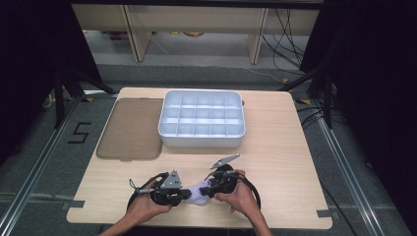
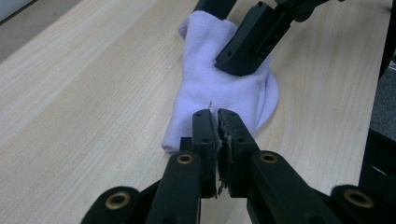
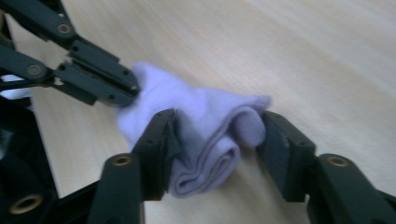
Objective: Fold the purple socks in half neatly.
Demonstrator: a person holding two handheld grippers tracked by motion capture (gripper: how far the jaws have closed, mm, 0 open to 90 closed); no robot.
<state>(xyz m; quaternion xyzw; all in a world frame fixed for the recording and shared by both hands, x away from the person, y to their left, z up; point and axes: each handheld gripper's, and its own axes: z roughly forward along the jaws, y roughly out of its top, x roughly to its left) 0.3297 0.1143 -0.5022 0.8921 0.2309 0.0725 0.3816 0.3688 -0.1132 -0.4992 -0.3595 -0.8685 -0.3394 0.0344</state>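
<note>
Sock [image 3: 205, 135], pale lilac, lies bunched between the right gripper [image 3: 217, 140]'s parted jaws, while the left gripper [image 2: 217, 122] pinches its far edge, a detail its own camera shows.

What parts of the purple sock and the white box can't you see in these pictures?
- Sock, high view: mostly covered by the left gripper and right gripper; too small to tell its folds.
- Sock's underside, right gripper view: pressed against the table.
- Sock's near end, left gripper view: behind the shut jaws.
- White box, high view: compartment floors too small to check.
</note>
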